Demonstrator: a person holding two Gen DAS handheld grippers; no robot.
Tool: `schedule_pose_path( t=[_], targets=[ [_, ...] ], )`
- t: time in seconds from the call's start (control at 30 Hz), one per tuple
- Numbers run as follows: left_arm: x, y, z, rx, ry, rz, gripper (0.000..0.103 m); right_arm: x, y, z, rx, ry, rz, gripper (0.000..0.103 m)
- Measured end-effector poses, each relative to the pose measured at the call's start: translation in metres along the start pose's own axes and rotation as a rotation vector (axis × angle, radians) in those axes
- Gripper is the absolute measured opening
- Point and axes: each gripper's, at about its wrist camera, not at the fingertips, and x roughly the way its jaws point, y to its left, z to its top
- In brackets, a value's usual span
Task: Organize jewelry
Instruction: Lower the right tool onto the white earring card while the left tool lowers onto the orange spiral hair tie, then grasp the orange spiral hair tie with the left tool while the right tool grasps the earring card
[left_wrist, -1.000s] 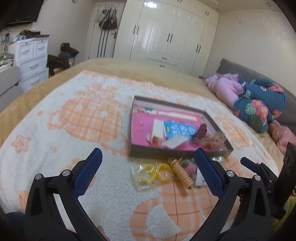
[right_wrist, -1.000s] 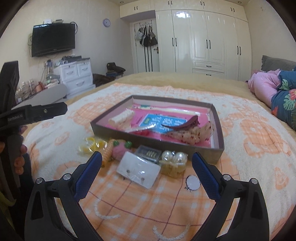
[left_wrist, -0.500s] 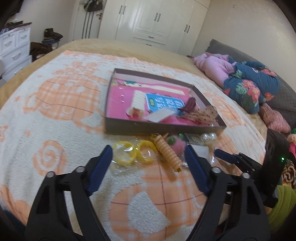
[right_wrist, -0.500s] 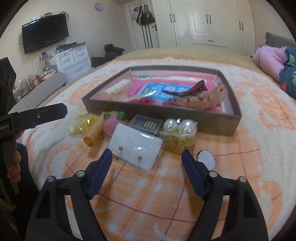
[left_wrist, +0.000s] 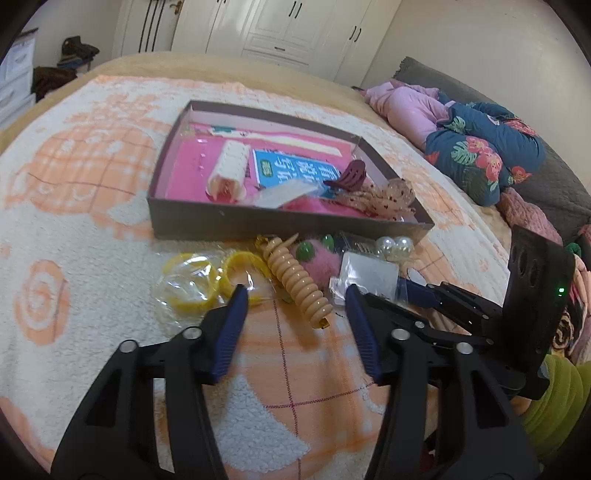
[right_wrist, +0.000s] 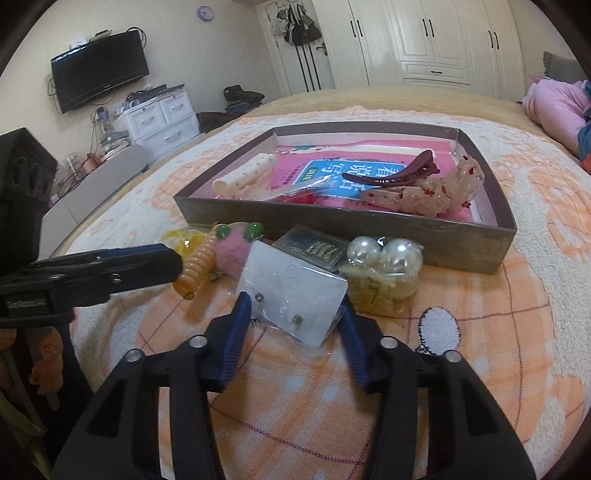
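A brown shallow box (left_wrist: 258, 221) (right_wrist: 369, 229) on the bed blanket holds a cream clip (left_wrist: 229, 170), a dark red claw clip (left_wrist: 347, 177) and a dotted fabric piece (left_wrist: 384, 195). Loose in front of it lie bagged yellow bangles (left_wrist: 192, 280), a tan spiral clip (left_wrist: 297, 284), a pink fuzzy clip (right_wrist: 229, 251), pearl clips (right_wrist: 384, 258) and a clear bag with an earring card (right_wrist: 291, 295). My left gripper (left_wrist: 295, 295) is closing around the spiral clip, pads apart from it. My right gripper (right_wrist: 293, 302) is closing, with the earring bag between its fingers.
A small clear case (right_wrist: 314, 247) of gold pieces rests against the box's front wall. Pink and floral bedding (left_wrist: 472, 147) is piled at the right of the bed. White drawers (right_wrist: 162, 118) and a wall television (right_wrist: 99, 70) stand beyond the bed's left edge.
Both grippers sank and tipped down toward the loose items while their jaws narrowed. The left now straddles the spiral clip and the right straddles the earring bag.
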Motion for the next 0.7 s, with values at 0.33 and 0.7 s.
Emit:
schedule_pose_path(
  t=[0.33,0.7],
  targets=[
    [0.016,-0.002,0.001,-0.020,0.034,-0.025,0.025,-0.014,-0.010,0.001,0.047,-0.019,0.006,0.023],
    [0.016,-0.004,-0.002,0.004,0.039,0.024,0.014,-0.023,-0.004,0.005,0.003,-0.055,-0.016,0.022]
  ],
)
